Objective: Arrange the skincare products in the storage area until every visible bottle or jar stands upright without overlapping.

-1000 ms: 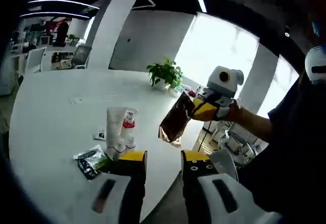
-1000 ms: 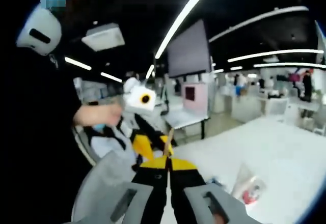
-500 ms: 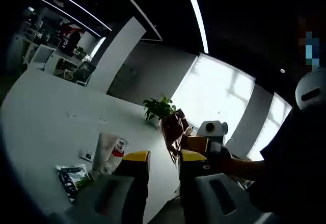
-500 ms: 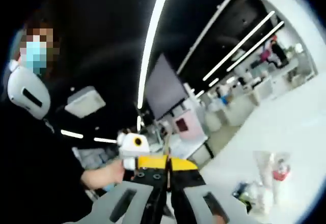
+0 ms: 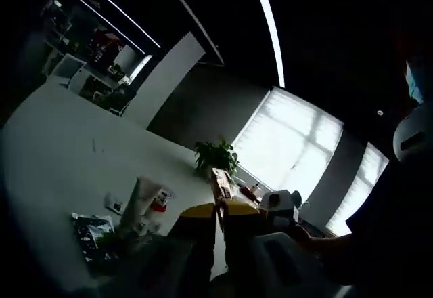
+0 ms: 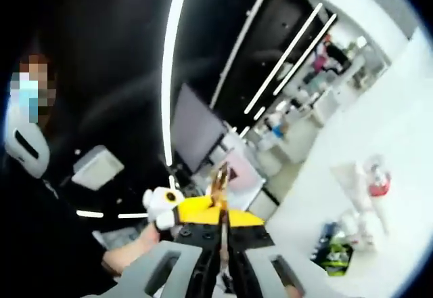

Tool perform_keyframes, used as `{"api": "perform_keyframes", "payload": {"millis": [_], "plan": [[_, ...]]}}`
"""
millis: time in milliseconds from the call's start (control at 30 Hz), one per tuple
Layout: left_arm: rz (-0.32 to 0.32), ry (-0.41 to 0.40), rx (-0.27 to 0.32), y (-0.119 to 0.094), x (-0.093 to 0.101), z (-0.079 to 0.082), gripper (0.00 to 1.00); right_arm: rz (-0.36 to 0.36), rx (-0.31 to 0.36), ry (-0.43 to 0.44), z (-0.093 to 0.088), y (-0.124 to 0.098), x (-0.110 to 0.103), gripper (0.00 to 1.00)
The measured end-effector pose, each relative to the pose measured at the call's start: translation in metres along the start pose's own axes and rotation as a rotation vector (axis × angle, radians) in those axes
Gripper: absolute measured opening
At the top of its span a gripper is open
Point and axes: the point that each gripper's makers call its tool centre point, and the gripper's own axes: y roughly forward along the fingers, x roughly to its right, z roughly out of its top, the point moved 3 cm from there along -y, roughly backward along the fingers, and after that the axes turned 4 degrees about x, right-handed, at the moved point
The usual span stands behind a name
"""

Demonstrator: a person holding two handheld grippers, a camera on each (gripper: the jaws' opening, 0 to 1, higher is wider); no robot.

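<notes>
In the left gripper view, the left gripper [image 5: 218, 211] has its yellow-tipped jaws drawn close together on the lower edge of a shiny brown pouch [image 5: 220, 184], which stands up thin and edge-on between them. Just to its right the right gripper [image 5: 279, 206] comes into that view, a person's hand [image 5: 303, 238] wrapped around it. In the right gripper view, the right gripper [image 6: 222, 215] also has its jaws pressed together, pinching the same brown pouch [image 6: 219, 178], whose top edge pokes up above the yellow tips; the left gripper [image 6: 161, 204] sits just to the left, with a hand [image 6: 128, 254] below it. Beyond the grippers, on the white round table [image 5: 61, 149], the skincare products are grouped near the table's near edge: a white tube [image 5: 139, 200] stands next to a clear bottle with a red collar [image 5: 158, 202], and a dark sachet [image 5: 91, 233] lies flat just beside them. A small white packet [image 5: 112, 204] lies near the tube. The right gripper view shows the same cluster, tube [image 6: 352, 179] and red-collared bottle [image 6: 376, 179] upright, and a green-and-black sachet [image 6: 336, 253] near them. A potted plant [image 5: 215, 157] stands further back on the table, in front of bright windows.
</notes>
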Motion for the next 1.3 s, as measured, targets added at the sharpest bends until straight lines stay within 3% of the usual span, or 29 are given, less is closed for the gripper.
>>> {"api": "perform_keyframes", "payload": {"millis": [100, 200, 233, 267, 367, 533, 800, 867, 1000, 1100, 1300], "plan": [[-0.028, -0.009, -0.023, 0.001, 0.003, -0.001, 0.00, 0.023, -0.009, 0.012, 0.001, -0.004, -0.003, 0.01], [-0.045, -0.022, -0.076, 0.001, 0.007, -0.004, 0.00, 0.061, -0.025, 0.036, 0.004, -0.005, -0.008, 0.16], [-0.050, -0.015, -0.086, 0.001, 0.009, -0.004, 0.00, 0.110, -0.031, 0.054, 0.006, -0.006, -0.016, 0.19], [-0.056, -0.013, -0.094, 0.001, 0.010, -0.005, 0.00, 0.077, -0.024, 0.046, 0.010, -0.005, -0.010, 0.21], [-0.070, -0.024, -0.120, -0.001, 0.013, -0.007, 0.00, 0.094, -0.036, 0.031, 0.014, -0.004, -0.012, 0.18], [-0.063, -0.036, -0.138, -0.005, 0.010, -0.009, 0.00, 0.101, -0.057, 0.004, 0.012, -0.001, -0.012, 0.03], [-0.024, -0.059, -0.150, -0.014, -0.002, -0.017, 0.00, 0.055, -0.111, -0.018, -0.005, 0.002, -0.002, 0.05], [0.007, -0.058, -0.163, -0.019, -0.011, -0.021, 0.00, 0.044, -0.129, -0.041, -0.008, 0.002, 0.000, 0.12], [0.041, -0.078, -0.176, -0.028, -0.025, -0.025, 0.00, 0.018, -0.166, -0.098, -0.013, 0.003, 0.004, 0.42], [0.062, -0.094, -0.179, -0.033, -0.035, -0.027, 0.00, -0.008, -0.223, -0.165, -0.021, 0.003, 0.010, 0.51], [0.100, -0.100, -0.202, -0.037, -0.054, -0.031, 0.00, -0.032, -0.274, -0.199, -0.029, 0.006, 0.016, 0.63]]}}
